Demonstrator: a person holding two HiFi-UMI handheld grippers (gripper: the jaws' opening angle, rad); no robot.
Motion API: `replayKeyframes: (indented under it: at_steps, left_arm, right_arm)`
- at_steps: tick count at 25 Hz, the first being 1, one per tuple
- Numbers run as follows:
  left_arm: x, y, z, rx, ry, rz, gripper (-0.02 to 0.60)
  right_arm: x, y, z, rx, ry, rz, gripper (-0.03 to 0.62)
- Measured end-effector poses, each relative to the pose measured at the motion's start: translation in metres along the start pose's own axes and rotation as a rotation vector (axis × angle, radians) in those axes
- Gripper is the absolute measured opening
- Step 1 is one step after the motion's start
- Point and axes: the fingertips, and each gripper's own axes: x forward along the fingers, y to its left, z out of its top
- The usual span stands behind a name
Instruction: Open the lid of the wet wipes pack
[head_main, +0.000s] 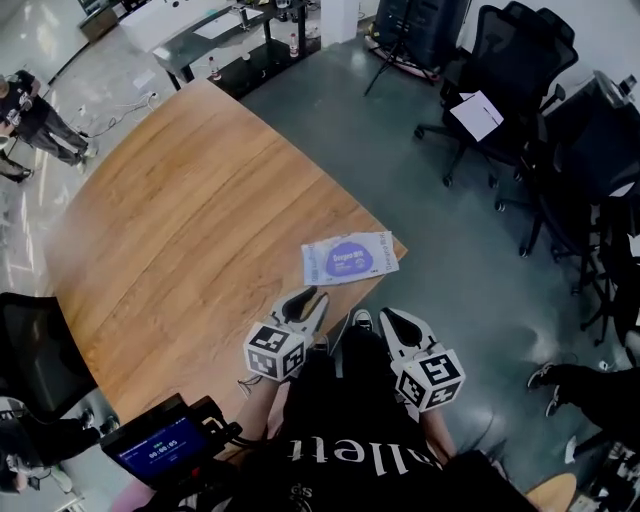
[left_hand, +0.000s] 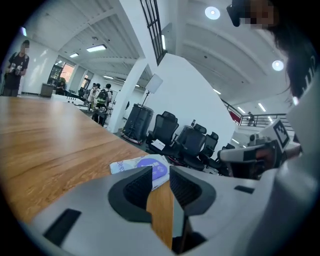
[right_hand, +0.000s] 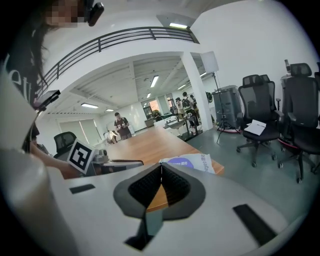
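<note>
The wet wipes pack, white with a purple oval lid, lies flat at the near right corner of the wooden table. Its lid looks closed. My left gripper hovers just short of the pack's near edge, its jaws a little apart with nothing between them. My right gripper is beside it, off the table's corner and over the floor, jaws shut and empty. In the left gripper view the pack lies just beyond the jaws. The right gripper view has the pack ahead of the shut jaws.
Black office chairs stand on the grey floor to the right. A small screen device sits at the person's chest. Another person stands at the far left. The table's edge runs diagonally past the pack.
</note>
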Motion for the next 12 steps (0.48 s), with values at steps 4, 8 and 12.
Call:
replayKeyframes:
  at_steps: [4, 8, 12]
  left_arm:
    - [0.013, 0.014, -0.005, 0.055, 0.079, 0.034, 0.137]
    - [0.03, 0.023, -0.002, 0.091, 0.134, 0.059, 0.169]
    - [0.052, 0.028, -0.01, 0.208, 0.238, 0.059, 0.206]
  right_arm:
    - [0.014, -0.001, 0.014, -0.028, 0.038, 0.066, 0.011]
    - [0.03, -0.009, 0.031, -0.053, 0.061, 0.127, 0.011]
    - [0.046, -0.022, 0.037, -0.078, 0.083, 0.182, 0.01]
